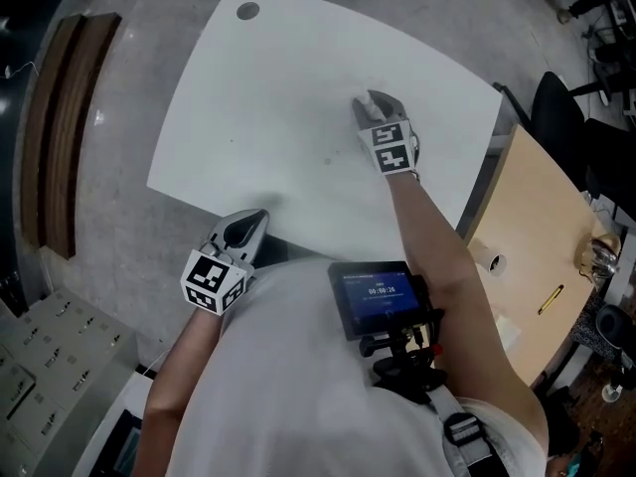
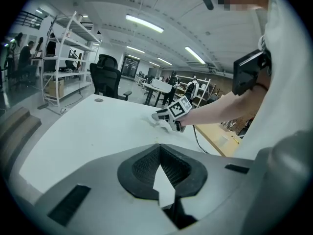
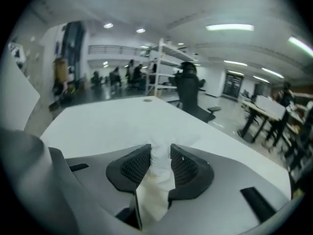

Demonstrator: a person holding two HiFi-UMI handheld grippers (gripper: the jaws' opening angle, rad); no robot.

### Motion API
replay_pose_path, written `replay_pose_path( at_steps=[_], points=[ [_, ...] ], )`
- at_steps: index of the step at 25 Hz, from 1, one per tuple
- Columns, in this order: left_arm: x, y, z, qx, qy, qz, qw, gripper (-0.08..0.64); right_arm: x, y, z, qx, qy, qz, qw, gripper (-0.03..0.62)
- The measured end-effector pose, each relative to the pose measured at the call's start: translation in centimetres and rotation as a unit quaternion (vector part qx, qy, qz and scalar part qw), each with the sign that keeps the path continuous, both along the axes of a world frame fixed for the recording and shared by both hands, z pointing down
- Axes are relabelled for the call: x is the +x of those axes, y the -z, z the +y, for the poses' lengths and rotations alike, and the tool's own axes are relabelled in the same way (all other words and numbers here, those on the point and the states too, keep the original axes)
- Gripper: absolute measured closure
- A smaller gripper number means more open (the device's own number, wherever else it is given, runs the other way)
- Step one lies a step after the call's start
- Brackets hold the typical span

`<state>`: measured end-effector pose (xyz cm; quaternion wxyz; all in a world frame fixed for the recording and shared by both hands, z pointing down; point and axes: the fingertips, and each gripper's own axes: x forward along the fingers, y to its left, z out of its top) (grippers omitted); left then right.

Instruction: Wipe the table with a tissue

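The white table (image 1: 278, 87) fills the middle of the head view. My right gripper (image 1: 370, 102) rests on its right half, shut on a crumpled white tissue (image 3: 157, 173) pinched between the ribbed pads and touching the tabletop (image 3: 112, 119). In the left gripper view the right gripper (image 2: 164, 117) with its marker cube presses the tissue (image 2: 157, 123) onto the table (image 2: 88, 126). My left gripper (image 1: 253, 219) hovers at the table's near edge; its jaws (image 2: 159, 148) meet at the tips with nothing between them.
A round cable hole (image 1: 247, 11) marks the table's far left corner. A wooden desk (image 1: 527, 217) with a tape roll (image 1: 492, 263) and a yellow pen (image 1: 550, 299) stands close on the right. A black chair (image 2: 108, 75) and white shelving (image 2: 68, 58) stand beyond the table.
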<state>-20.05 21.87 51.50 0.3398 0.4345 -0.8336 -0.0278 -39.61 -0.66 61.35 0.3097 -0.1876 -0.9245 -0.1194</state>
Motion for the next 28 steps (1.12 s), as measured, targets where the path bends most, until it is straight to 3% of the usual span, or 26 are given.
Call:
replay_pose_path(
  at_steps=[3, 10, 19, 23, 28],
  points=[
    [0.3, -0.1, -0.9, -0.001, -0.005, 0.0, 1.0, 0.554, 0.0, 1.5, -5.0, -0.081, -0.113, -0.012, 0.99, 0.471],
    [0.8, -0.4, -3.3, 0.001, -0.028, 0.001, 0.9996, 0.554, 4.4, 1.5, -10.5, -0.085, -0.178, -0.006, 0.98, 0.471],
    [-0.7, 0.4, -5.2, 0.023, -0.059, -0.014, 0.9979, 0.554, 7.0, 3.3, -2.6, -0.039, -0.041, -0.001, 0.998, 0.471],
    [-1.1, 0.1, -3.8, 0.03, -0.061, -0.013, 0.9976, 0.554, 7.4, 4.6, 2.9, -0.031, 0.015, 0.012, 0.999, 0.471],
    [-1.9, -0.3, -0.2, 0.035, -0.052, -0.013, 0.998, 0.554, 8.6, 5.2, 9.7, -0.045, 0.052, 0.028, 0.997, 0.471]
  ],
)
